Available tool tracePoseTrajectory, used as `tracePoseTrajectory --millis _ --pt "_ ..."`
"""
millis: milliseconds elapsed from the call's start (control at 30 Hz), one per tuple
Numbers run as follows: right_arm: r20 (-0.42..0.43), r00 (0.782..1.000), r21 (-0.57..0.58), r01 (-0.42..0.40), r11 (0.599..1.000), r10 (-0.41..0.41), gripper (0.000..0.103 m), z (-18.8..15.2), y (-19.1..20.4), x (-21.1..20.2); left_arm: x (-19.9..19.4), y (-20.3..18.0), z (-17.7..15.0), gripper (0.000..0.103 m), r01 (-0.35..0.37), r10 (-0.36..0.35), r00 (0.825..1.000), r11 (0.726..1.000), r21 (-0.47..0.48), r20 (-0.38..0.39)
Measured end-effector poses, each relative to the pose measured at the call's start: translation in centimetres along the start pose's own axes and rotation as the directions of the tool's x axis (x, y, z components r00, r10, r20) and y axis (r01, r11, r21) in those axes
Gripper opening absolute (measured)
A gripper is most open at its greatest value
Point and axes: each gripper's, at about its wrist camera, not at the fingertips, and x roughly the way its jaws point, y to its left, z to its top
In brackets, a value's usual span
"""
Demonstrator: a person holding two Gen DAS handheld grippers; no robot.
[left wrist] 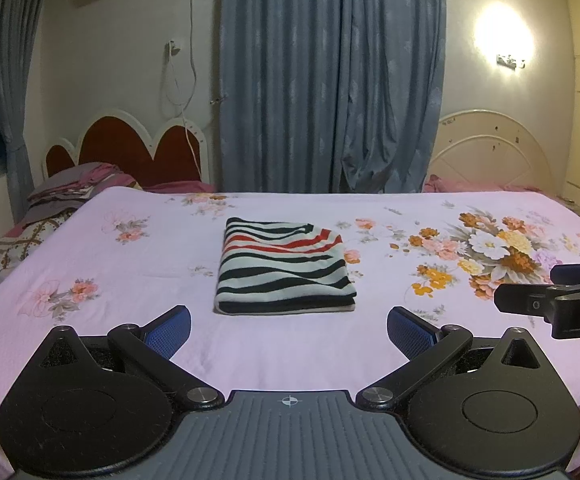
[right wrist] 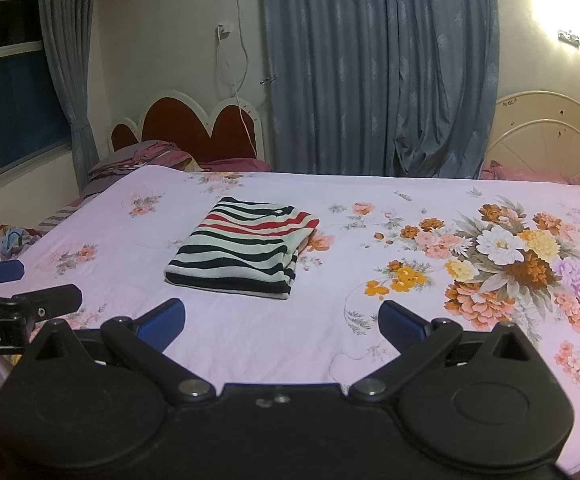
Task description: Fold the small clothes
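Observation:
A small striped garment, black, white and red, lies folded into a neat rectangle on the pink floral bedsheet. My left gripper is open, hovering near the bed's front edge, just short of the garment, with nothing between its blue pads. My right gripper is open too, nearer than the garment and to its right, holding nothing. Each gripper shows at the edge of the other's view: the right gripper and the left gripper.
Piled bedding and pillows lie at the far left beside a red headboard. Blue curtains hang behind the bed. A cream headboard stands at the right. A charging cable dangles on the wall.

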Motion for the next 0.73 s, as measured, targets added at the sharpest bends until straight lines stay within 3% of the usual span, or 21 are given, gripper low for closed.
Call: tracePoseTrajectory --millis 733 --pt "0.002 1.000 -0.011 -0.013 1.000 0.013 0.102 0.25 -0.28 0.19 0.51 -0.13 0.24 0.103 -0.002 0.002 1.000 1.000 0.008 0.005"
